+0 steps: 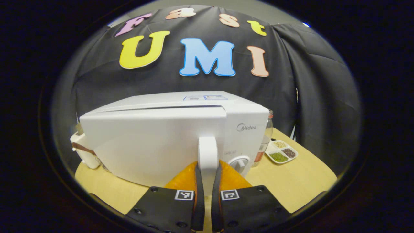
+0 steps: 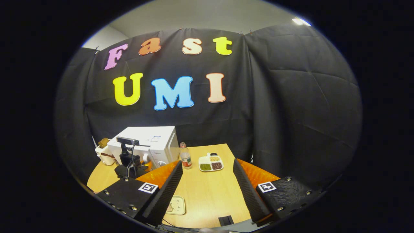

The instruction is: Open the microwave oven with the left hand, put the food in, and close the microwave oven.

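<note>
Black cloth wall behind a light wooden table (image 2: 207,191); white microwave oven (image 1: 168,139) stands on the table's left part as the right gripper view has it.

Left gripper (image 1: 207,181): fingers narrowed onto the microwave's white vertical door handle (image 1: 208,153), one finger on each side of it, pressed to it; the handle rises straight ahead between the fingertips. Door (image 1: 152,142) swung slightly out from the body; a dark gap shows along its top edge. Control panel with round dial (image 1: 239,160) just right of the handle. Beyond the microwave's right side: a clear bottle with a reddish label (image 1: 263,145), and further right a white divided dish (image 1: 282,152) of green, tan and dark grains. Left of the microwave, a white appliance with a brown strap (image 1: 84,150), partly hidden.

Right gripper (image 2: 207,184): fingers spread wide, nothing between them; it hangs well back from the microwave, over the near part of the table. Ahead, between the fingers, the divided dish; the bottle just left of it. Under the left finger, a small pale tray (image 2: 176,205), contents not legible. In the right gripper view the left gripper's body and its camera (image 2: 127,155) sit against the microwave's front.
</note>
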`<move>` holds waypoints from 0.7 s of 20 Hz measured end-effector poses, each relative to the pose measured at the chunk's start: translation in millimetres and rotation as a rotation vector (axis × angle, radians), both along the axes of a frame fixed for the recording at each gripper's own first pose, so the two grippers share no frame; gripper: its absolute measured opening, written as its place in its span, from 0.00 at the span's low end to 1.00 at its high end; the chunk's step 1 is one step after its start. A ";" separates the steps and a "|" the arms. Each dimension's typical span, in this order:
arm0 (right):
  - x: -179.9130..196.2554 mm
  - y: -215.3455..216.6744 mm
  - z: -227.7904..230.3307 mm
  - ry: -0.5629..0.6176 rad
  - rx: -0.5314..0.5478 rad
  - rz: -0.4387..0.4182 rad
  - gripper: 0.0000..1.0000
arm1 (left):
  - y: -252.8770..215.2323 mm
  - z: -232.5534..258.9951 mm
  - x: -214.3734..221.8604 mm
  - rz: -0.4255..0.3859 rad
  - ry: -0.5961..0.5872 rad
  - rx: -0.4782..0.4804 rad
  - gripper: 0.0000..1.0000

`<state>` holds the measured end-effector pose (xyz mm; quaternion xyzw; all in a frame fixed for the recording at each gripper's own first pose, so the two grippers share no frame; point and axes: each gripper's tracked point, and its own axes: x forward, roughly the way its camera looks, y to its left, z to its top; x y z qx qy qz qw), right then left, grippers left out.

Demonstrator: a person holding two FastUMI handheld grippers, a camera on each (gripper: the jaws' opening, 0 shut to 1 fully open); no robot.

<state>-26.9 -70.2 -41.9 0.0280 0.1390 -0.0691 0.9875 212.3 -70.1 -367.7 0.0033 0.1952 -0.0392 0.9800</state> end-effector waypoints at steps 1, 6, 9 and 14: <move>1.3 -0.3 -2.5 0.001 0.011 0.015 0.96 | 5.3 5.5 -14.8 0.000 -0.025 0.018 0.16; 8.0 -0.6 -11.0 0.027 0.043 0.057 0.97 | 19.0 5.5 -56.0 0.002 -0.002 0.066 0.20; 5.6 -0.1 -6.2 0.017 -0.004 0.079 0.97 | 21.6 6.9 -58.5 0.040 0.002 0.085 0.26; -9.3 -2.4 -3.7 0.004 -0.023 0.082 0.97 | 28.2 26.0 -55.2 0.068 -0.071 0.147 0.82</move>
